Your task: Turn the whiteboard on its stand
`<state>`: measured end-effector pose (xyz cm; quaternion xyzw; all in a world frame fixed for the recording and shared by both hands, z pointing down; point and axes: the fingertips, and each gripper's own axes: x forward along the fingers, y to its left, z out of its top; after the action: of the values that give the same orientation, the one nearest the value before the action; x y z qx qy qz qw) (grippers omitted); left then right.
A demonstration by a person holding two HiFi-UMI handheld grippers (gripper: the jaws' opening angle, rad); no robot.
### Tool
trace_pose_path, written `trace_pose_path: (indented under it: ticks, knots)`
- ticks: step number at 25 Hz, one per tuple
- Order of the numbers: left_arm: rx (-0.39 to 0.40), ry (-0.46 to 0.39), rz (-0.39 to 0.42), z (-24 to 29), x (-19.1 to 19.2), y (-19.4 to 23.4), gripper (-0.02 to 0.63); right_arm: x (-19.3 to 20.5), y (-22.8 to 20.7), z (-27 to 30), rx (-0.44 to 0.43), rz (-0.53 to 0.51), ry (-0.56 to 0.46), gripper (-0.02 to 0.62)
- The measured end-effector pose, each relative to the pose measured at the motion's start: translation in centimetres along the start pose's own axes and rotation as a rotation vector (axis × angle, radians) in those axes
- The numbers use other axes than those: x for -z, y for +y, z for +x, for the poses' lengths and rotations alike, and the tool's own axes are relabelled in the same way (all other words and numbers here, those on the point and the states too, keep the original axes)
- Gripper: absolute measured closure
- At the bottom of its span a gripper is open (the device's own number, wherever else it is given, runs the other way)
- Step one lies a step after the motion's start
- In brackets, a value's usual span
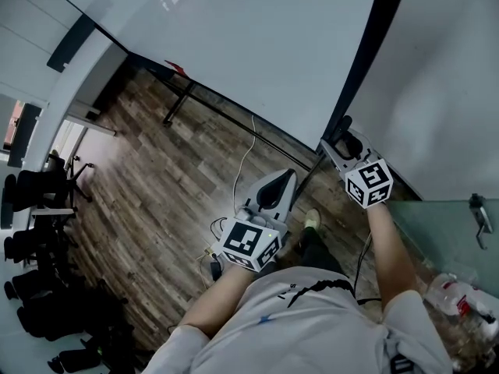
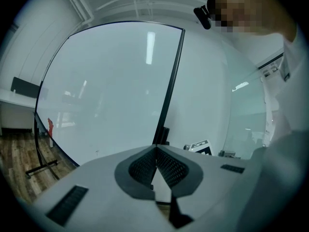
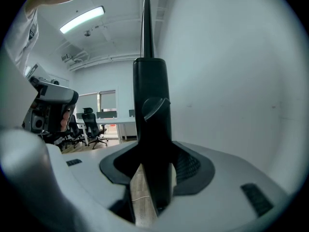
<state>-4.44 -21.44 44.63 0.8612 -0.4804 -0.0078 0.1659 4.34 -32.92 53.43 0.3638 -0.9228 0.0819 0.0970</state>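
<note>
Head view: whiteboard point(image 1: 257, 45) fills the top of the frame, white face tilted, black frame edge running down on the right. It sits on its stand, whose black foot bar point(image 1: 226, 107) lies on the floor below it at upper centre, with a caster point(image 1: 166, 121) at one end.

My right hand-held gripper point(image 1: 343, 139), right of centre, is pinching the stand's black post point(image 3: 152, 129). In the right gripper view the post stands upright between the jaws, both pads against it, a knob point(image 3: 153, 106) on its side just above them.

My left hand-held gripper point(image 1: 284, 181) hangs at frame centre over the floor, apart from the board. In the left gripper view the jaws are pressed together at the tips with nothing between them, pointing at the board face.

Surface: brown wood-plank floor point(image 1: 156, 209). A thin white cable point(image 1: 243, 158) lies across it below the board. Plastic bottle point(image 1: 460, 294) at the lower right edge.

Room: office. Black swivel chairs point(image 1: 39, 189) are bunched along the left edge. The right gripper view shows more chairs by a white table point(image 3: 113, 122) at left centre, white walls, and a long ceiling light point(image 3: 82, 18) at upper left.
</note>
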Motion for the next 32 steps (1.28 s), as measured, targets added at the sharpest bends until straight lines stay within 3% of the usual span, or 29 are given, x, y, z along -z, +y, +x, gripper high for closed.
trace_pose_path:
  ticks: [21,32]
  knots:
    - [0.086,-0.003,-0.001,-18.5,2.7,-1.0,0.594,2.5,15.5,-5.9,0.134,0.031,0.017,0.396]
    - [0.094,0.001,-0.023,-21.1,4.3,-4.9,0.594,4.5,21.4,-8.0,0.123,0.035,0.062,0.394]
